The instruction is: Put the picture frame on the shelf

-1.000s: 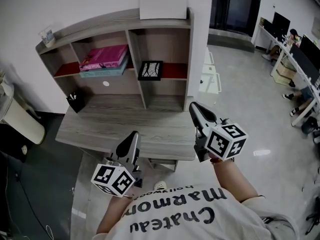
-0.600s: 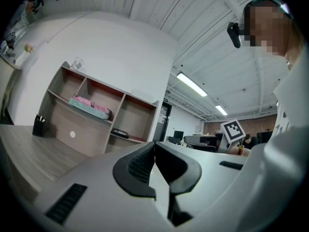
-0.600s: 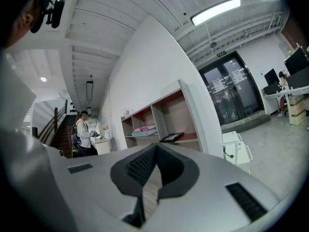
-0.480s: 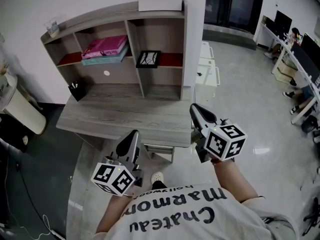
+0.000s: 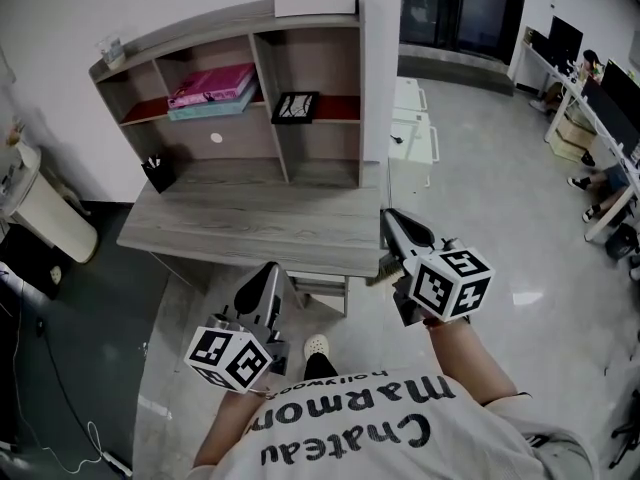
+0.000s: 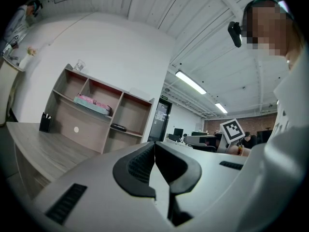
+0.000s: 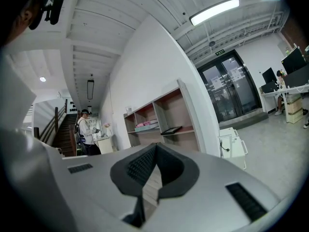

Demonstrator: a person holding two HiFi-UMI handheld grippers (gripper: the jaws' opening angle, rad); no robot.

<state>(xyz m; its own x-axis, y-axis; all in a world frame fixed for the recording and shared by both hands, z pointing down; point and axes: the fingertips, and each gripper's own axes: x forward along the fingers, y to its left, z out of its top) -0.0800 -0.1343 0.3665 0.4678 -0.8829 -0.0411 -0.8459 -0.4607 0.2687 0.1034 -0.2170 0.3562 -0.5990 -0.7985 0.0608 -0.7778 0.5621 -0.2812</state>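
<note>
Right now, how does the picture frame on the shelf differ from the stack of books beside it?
The picture frame is one black item; the stack of books is pink over teal. The frame sits in the right compartment, the books in the middle one. Both lie flat on the red shelf board.

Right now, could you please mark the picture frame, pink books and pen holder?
picture frame (image 5: 296,107): head view, its dark middle.
pink books (image 5: 212,82): head view, top cover.
pen holder (image 5: 157,176): head view, its front.
</note>
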